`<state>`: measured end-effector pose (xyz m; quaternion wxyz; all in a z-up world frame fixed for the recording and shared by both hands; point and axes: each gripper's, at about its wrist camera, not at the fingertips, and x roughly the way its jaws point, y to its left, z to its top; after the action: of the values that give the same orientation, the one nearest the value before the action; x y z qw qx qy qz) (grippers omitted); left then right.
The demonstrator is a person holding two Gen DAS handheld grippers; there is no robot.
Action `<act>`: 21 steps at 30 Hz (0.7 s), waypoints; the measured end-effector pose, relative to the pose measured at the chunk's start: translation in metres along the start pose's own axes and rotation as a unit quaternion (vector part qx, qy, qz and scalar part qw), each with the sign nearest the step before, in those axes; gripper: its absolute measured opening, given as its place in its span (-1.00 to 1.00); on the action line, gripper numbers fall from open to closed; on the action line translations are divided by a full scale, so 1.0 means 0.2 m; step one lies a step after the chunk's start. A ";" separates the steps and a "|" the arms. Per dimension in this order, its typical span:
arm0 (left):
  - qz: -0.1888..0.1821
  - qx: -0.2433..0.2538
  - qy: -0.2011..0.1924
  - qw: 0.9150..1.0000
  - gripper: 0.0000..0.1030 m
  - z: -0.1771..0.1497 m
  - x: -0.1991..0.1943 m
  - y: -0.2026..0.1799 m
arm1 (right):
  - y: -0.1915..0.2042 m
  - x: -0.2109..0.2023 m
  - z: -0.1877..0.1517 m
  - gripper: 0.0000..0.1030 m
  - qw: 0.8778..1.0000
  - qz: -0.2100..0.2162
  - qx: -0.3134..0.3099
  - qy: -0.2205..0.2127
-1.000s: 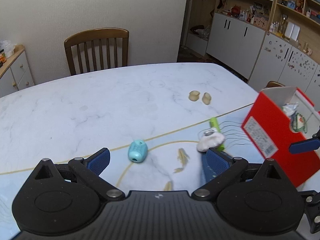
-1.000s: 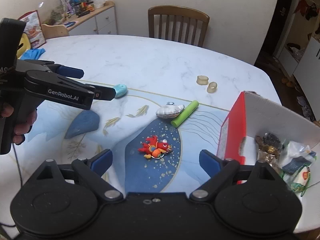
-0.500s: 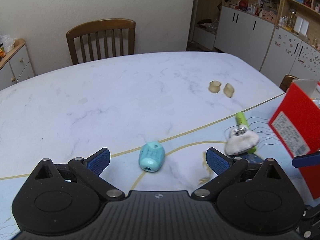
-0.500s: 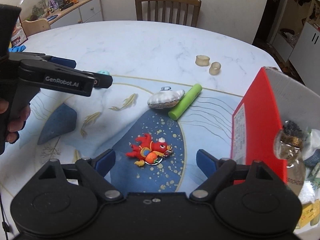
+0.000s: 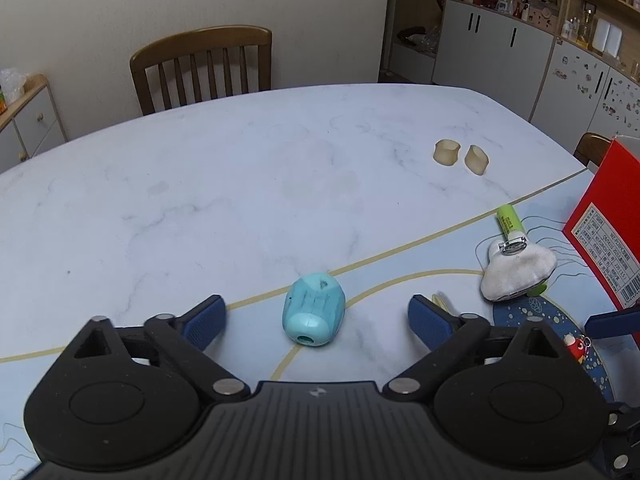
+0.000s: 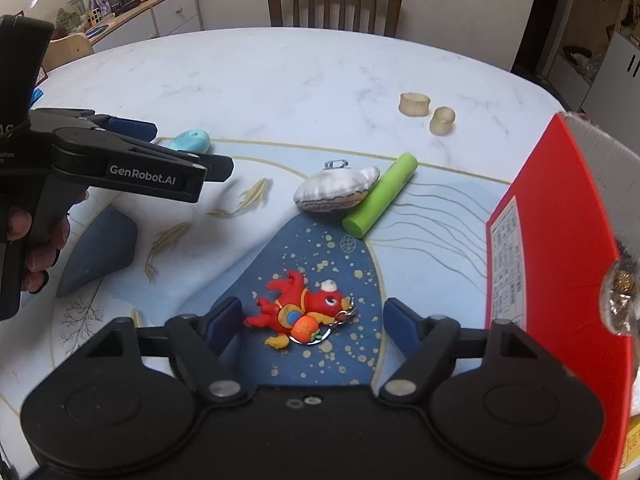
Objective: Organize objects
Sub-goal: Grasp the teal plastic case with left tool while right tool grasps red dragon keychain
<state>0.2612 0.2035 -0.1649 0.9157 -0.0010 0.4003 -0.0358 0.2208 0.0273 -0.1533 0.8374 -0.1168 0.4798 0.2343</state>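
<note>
- Left wrist view: we see our left gripper (image 5: 316, 318) over the counter (image 5: 240, 184), its jaws wide apart and just narrowed a little, with a turquoise egg-shaped toy (image 5: 314, 309) lying on the counter between them, touched by neither blue pad
- To the right of that toy lies a white shell-shaped plush keychain (image 5: 516, 270), resting against a green cylinder (image 5: 509, 221)
- Farther back on the marble part of the counter sit two small beige rings (image 5: 460, 154), side by side
- At the right edge stands a red box (image 5: 608, 236) with a printed label on its side
- A wooden chair (image 5: 204, 68) stands behind the counter
- Right wrist view: our right gripper (image 6: 314, 322) hangs over the dark blue patch of the printed mat, its jaws partly open and just closing in; a red dragon keychain (image 6: 304, 310) lies between them, and the pads do not press on it
- The shell plush and green cylinder lie beyond the dragon, touching each other
- The red box stands open at the right, with wrapped items inside
- At the left, a person's hand (image 6: 34, 244) grips the handle of the left gripper, which is just above the turquoise toy
</note>
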 end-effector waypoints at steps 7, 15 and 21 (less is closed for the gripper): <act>0.003 0.007 -0.008 1.000 0.57 0.00 0.00 0.00 | 0.01 0.01 0.01 0.32 1.000 0.000 -0.005 -0.002; 0.008 0.019 -0.011 1.000 -0.13 0.01 -0.02 -0.02 | 0.04 0.00 0.00 0.17 1.000 -0.005 -0.020 0.001; 0.007 0.027 -0.003 1.000 -0.36 0.01 -0.04 -0.03 | 0.05 -0.01 0.00 0.15 1.000 -0.008 -0.025 -0.002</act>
<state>0.2581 0.1981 -0.1577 0.9168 0.0263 0.3966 -0.0398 0.2147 0.0353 -0.1519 0.8373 -0.1412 0.4707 0.2395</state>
